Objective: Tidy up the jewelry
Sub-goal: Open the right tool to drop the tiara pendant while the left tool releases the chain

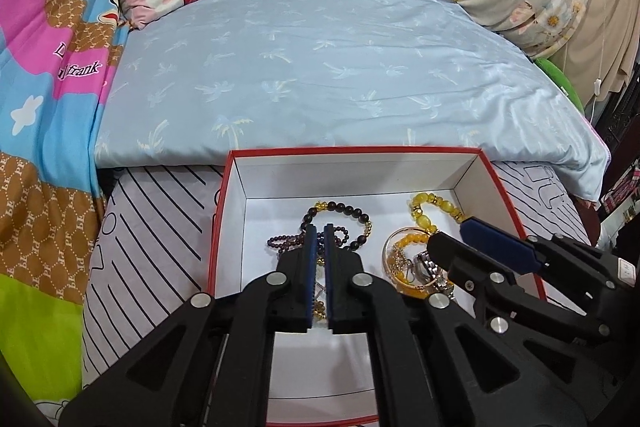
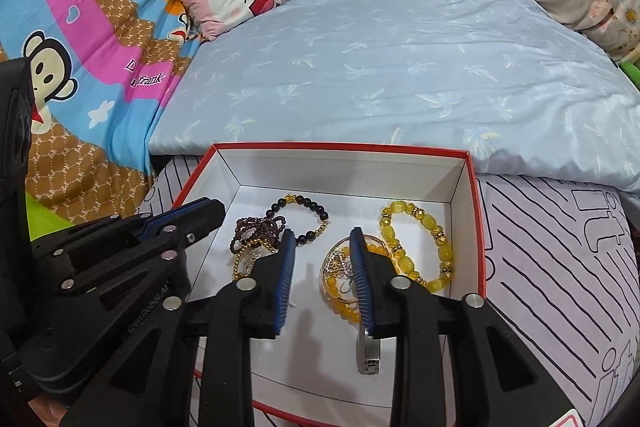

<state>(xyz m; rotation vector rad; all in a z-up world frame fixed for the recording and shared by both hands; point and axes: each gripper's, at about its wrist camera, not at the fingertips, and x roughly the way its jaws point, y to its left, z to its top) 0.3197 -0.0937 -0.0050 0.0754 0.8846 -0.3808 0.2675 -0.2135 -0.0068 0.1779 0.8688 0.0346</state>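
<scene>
Red-rimmed box (image 2: 476, 211): near edge hidden under gripper frames in both views. 
Dark bead strand (image 1: 338, 223): lower loop covered by left gripper (image 1: 319, 229) fingers; whether pads touch anything, cannot tell. 
Gold bangle pile (image 2: 340, 267): partly behind right gripper (image 2: 322, 235) finger; pieces tangled, count unclear. 
Metal watch band (image 2: 368, 355): upper part hidden by same finger. 
Patterned quilt (image 2: 100, 39): lettering cut off, blurred.

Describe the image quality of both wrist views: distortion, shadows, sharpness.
Left wrist view: strong fisheye bend with dark corners; the red box rim bows; the beads are sharp; the left gripper casts soft shadows on the box floor. Right wrist view: same curvature; the right gripper leaves faint shadows; the yellow bracelet is crisp; no harsh glare.
</scene>
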